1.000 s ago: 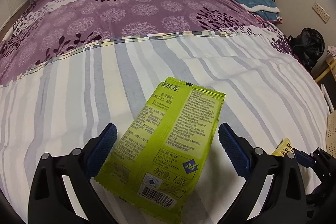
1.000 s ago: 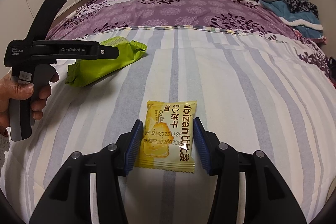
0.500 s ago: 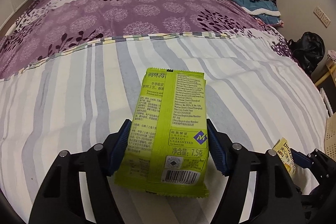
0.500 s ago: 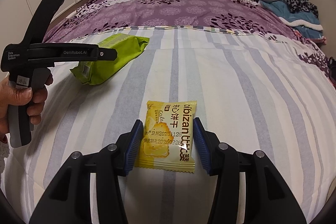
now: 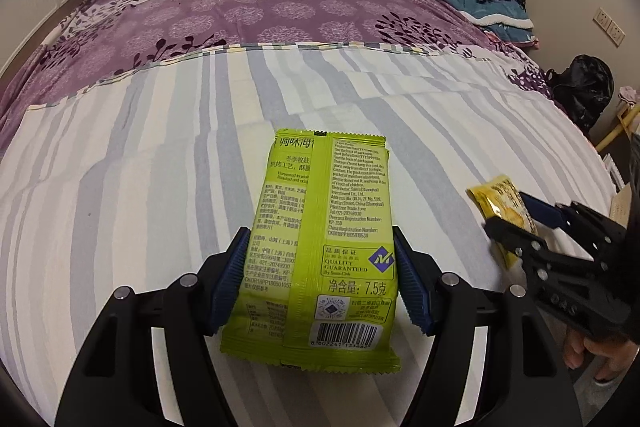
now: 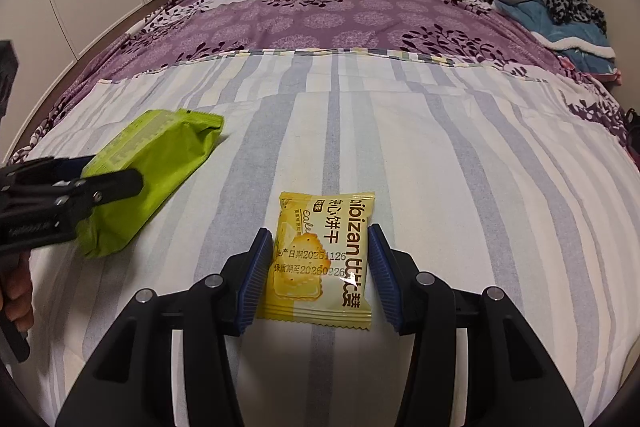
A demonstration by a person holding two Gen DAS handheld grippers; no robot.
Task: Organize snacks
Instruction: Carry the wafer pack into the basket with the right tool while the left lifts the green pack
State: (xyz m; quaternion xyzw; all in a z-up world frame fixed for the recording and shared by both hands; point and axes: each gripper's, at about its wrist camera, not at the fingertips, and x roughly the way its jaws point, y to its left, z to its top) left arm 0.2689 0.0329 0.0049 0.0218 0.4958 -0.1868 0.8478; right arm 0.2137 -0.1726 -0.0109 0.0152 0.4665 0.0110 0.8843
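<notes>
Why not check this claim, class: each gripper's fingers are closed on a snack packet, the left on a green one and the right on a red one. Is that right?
One detail is wrong. The right gripper holds a yellow biscuit packet, not a red one, as the right wrist view shows. The left gripper does grip the green packet.

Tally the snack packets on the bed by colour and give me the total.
Green packet: 1
Yellow packet: 1
Total: 2
</notes>
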